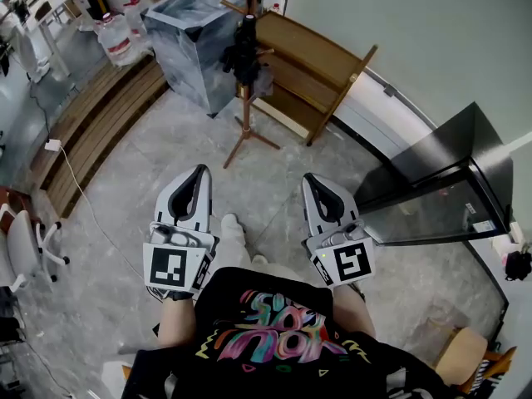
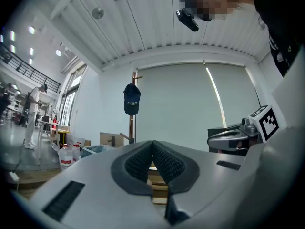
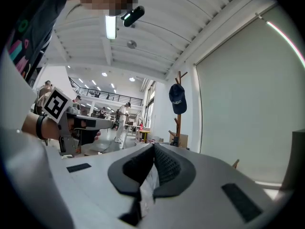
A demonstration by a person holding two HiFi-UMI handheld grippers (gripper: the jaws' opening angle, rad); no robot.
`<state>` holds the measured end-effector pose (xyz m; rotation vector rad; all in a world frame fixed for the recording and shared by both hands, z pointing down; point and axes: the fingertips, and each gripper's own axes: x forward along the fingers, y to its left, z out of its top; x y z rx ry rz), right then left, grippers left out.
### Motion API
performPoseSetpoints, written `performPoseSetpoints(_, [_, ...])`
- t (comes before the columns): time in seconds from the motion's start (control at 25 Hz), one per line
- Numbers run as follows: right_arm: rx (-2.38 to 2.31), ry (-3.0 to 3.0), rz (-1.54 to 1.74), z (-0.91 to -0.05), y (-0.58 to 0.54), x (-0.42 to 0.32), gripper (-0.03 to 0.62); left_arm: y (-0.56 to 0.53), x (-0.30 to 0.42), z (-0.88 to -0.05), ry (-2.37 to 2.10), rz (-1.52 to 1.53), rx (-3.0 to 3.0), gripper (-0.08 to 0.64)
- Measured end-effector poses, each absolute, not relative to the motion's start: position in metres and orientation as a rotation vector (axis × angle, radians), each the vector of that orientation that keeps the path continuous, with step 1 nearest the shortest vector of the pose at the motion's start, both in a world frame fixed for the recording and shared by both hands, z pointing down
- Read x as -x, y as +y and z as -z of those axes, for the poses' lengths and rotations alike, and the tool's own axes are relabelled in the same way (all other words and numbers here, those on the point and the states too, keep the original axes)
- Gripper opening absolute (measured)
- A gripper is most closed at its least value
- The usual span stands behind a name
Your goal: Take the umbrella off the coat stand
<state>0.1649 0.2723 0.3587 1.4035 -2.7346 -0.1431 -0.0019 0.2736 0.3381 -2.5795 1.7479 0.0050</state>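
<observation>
My left tool and right tool are both closed, empty, facing the coat stand.

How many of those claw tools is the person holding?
2: the left gripper at the head view's left, the right gripper at its right, side by side, both shut.

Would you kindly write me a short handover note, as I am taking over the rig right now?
Left gripper: shut, empty, held level.
Right gripper: the same.
Coat stand: ahead on the floor, neither gripper touching it. A cap hangs on it, and the dark bundle on its pegs is probably the umbrella.
Done: nothing yet.
Left: approach, grip the umbrella, lift it off.
</observation>
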Motion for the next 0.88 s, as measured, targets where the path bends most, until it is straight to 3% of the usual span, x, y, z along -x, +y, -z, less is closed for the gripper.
performPoseSetpoints(0.88, [-1.485,-2.673,0.198,-0.332,0.025,-0.065,0.016,0.014,0.079,-0.311,1.602,-0.076,2.627,0.023])
